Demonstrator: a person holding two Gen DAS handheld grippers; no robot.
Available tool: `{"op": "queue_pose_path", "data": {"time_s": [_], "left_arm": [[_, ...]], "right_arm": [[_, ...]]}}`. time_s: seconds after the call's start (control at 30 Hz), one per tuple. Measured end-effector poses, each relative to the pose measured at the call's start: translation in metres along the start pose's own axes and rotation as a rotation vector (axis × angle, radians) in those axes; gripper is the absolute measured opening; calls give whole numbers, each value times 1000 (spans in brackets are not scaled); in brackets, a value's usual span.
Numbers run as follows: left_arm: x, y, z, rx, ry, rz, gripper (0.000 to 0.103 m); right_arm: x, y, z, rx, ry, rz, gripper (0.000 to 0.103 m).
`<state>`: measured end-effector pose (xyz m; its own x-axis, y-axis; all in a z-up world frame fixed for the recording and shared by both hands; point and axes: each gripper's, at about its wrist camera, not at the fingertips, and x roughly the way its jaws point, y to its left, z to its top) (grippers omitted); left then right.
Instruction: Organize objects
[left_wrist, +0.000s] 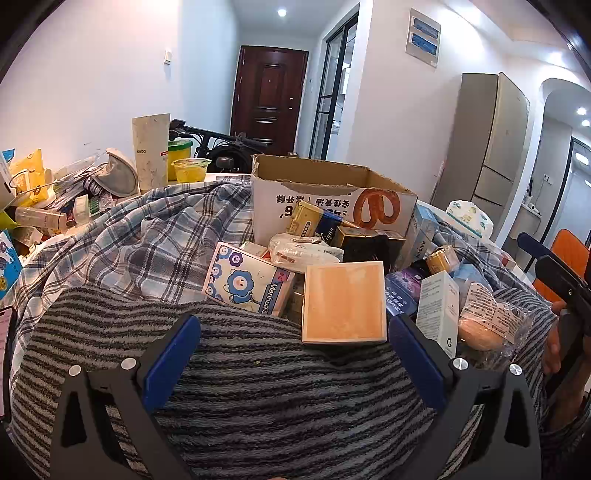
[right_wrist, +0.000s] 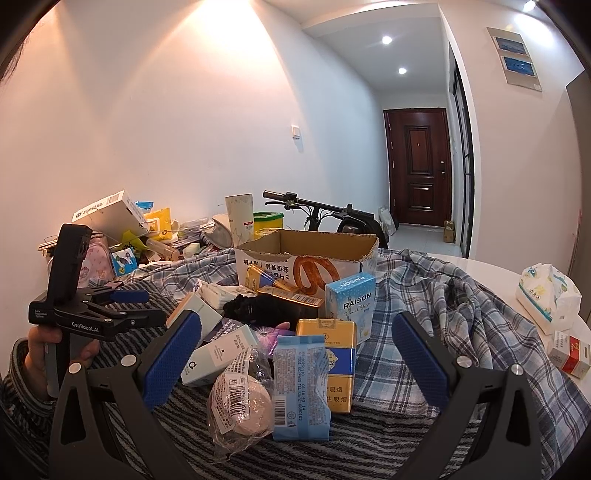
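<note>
Left wrist view: left gripper (left_wrist: 293, 345) spread wide, empty, above striped towel (left_wrist: 258, 398); just beyond, peach square box (left_wrist: 345, 301), "Manhua" tissue pack (left_wrist: 247, 284). Right wrist view: right gripper (right_wrist: 295, 341) spread wide, empty; between its fingers, bagged round item (right_wrist: 240, 402), blue packet (right_wrist: 301, 387), yellow cigarette pack (right_wrist: 332, 354); behind, blue "RAISON" box (right_wrist: 352, 301), open pretzel-print carton (right_wrist: 310, 254). All lie on plaid cloth (right_wrist: 424, 295) over white table (right_wrist: 491, 273). Far: bicycle (right_wrist: 314, 212), brown door (right_wrist: 417, 166).

Grey-striped towel (left_wrist: 288, 398), blue-checked cloth (left_wrist: 147, 236), orange box (left_wrist: 343, 301), yellow-blue packet (right_wrist: 334, 363).
</note>
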<state>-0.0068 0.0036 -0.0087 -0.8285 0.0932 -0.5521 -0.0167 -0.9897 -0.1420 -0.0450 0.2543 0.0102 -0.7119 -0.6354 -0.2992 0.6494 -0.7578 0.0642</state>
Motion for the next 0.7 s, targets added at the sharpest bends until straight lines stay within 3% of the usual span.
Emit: {"op": "queue_pose_path", "data": {"time_s": [0.7], "left_arm": [[1,2,2,-8,12,-14,103]], "right_arm": [[-1,-2,2,5,-7,1,103]]}}
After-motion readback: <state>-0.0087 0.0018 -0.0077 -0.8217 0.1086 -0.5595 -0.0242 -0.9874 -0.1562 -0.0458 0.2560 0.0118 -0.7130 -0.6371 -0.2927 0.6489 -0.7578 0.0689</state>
